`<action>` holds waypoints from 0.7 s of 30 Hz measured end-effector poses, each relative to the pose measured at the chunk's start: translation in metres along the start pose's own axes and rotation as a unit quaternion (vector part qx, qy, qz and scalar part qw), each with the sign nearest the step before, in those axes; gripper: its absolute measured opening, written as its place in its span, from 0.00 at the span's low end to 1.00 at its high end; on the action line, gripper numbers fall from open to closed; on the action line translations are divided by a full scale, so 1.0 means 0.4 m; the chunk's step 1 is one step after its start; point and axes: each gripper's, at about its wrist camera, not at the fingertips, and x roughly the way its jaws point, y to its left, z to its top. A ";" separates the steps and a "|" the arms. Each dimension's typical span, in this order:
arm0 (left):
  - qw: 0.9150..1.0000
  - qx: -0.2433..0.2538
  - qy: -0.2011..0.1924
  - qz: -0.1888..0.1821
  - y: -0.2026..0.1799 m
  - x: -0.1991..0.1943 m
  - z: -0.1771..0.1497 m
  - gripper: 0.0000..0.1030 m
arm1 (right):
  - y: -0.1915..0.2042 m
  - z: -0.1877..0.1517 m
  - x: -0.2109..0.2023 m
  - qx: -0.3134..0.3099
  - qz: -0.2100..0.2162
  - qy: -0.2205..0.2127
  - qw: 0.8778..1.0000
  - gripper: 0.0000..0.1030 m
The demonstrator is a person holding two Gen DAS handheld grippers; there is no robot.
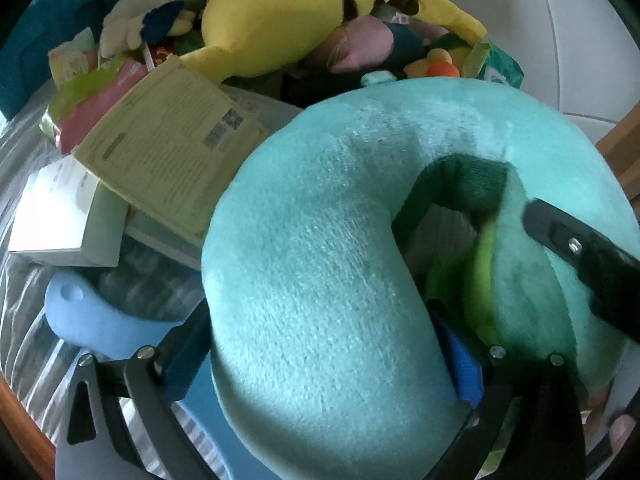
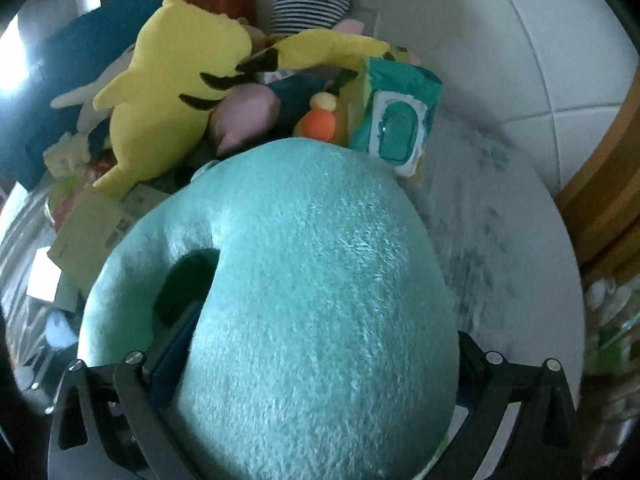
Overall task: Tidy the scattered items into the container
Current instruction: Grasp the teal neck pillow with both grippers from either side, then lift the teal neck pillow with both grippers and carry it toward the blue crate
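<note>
I have both grippers, left (image 1: 320, 360) and right (image 2: 308, 364), each clamped around one limb of the teal neck pillow (image 1: 320, 260), which sits above the heaped toys and yellow plush (image 2: 176, 92).

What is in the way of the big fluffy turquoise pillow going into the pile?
Nothing visible blocks it. Both grippers, left and right, already squeeze the turquoise plush U-shaped neck pillow. Just ahead, the heap is already full with the yellow plush toy and green wipes pack.
</note>
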 end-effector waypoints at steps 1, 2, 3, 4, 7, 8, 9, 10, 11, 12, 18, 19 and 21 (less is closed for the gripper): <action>1.000 0.001 0.000 -0.002 0.000 -0.005 0.002 0.94 | 0.010 -0.001 -0.005 -0.008 -0.007 -0.005 1.000 1.00; 1.000 0.002 -0.001 -0.004 0.000 -0.010 0.004 0.90 | 0.019 -0.003 -0.011 -0.015 -0.014 -0.011 1.000 1.00; 1.000 0.004 -0.005 -0.005 -0.002 -0.018 0.009 0.88 | 0.023 -0.009 -0.023 -0.018 -0.017 -0.020 0.999 1.00; 1.000 0.008 -0.016 0.001 -0.002 -0.035 0.012 0.87 | 0.028 -0.017 -0.055 -0.024 -0.015 -0.041 0.999 0.97; 0.998 0.014 -0.063 0.010 0.003 -0.114 0.024 0.87 | 0.020 -0.027 -0.140 -0.019 0.005 -0.088 0.996 0.95; 0.997 0.015 -0.078 0.010 0.005 -0.143 0.030 0.87 | 0.013 -0.027 -0.164 -0.015 0.010 -0.100 0.995 0.95; 0.995 0.018 -0.094 0.010 0.001 -0.174 0.037 0.86 | 0.007 -0.025 -0.181 -0.011 0.014 -0.108 0.994 0.95; 0.994 0.022 -0.110 0.011 -0.003 -0.205 0.045 0.86 | -0.002 -0.024 -0.213 -0.003 0.025 -0.126 0.992 0.95; 0.992 0.026 -0.127 0.012 -0.007 -0.235 0.053 0.86 | -0.008 -0.022 -0.235 0.003 0.032 -0.138 0.990 0.95; 0.989 0.031 -0.142 0.012 -0.014 -0.266 0.060 0.86 | -0.013 -0.020 -0.255 0.009 0.039 -0.150 0.988 0.95; 0.977 0.040 -0.208 0.021 -0.021 -0.394 0.090 0.86 | -0.005 0.005 -0.364 0.021 0.078 -0.220 0.972 0.94; 0.976 0.039 -0.214 0.024 -0.014 -0.408 0.097 0.86 | 0.004 0.013 -0.377 0.020 0.084 -0.227 0.970 0.94; 0.972 0.037 -0.229 0.032 0.003 -0.444 0.104 0.86 | 0.024 0.028 -0.394 0.015 0.094 -0.237 0.967 0.94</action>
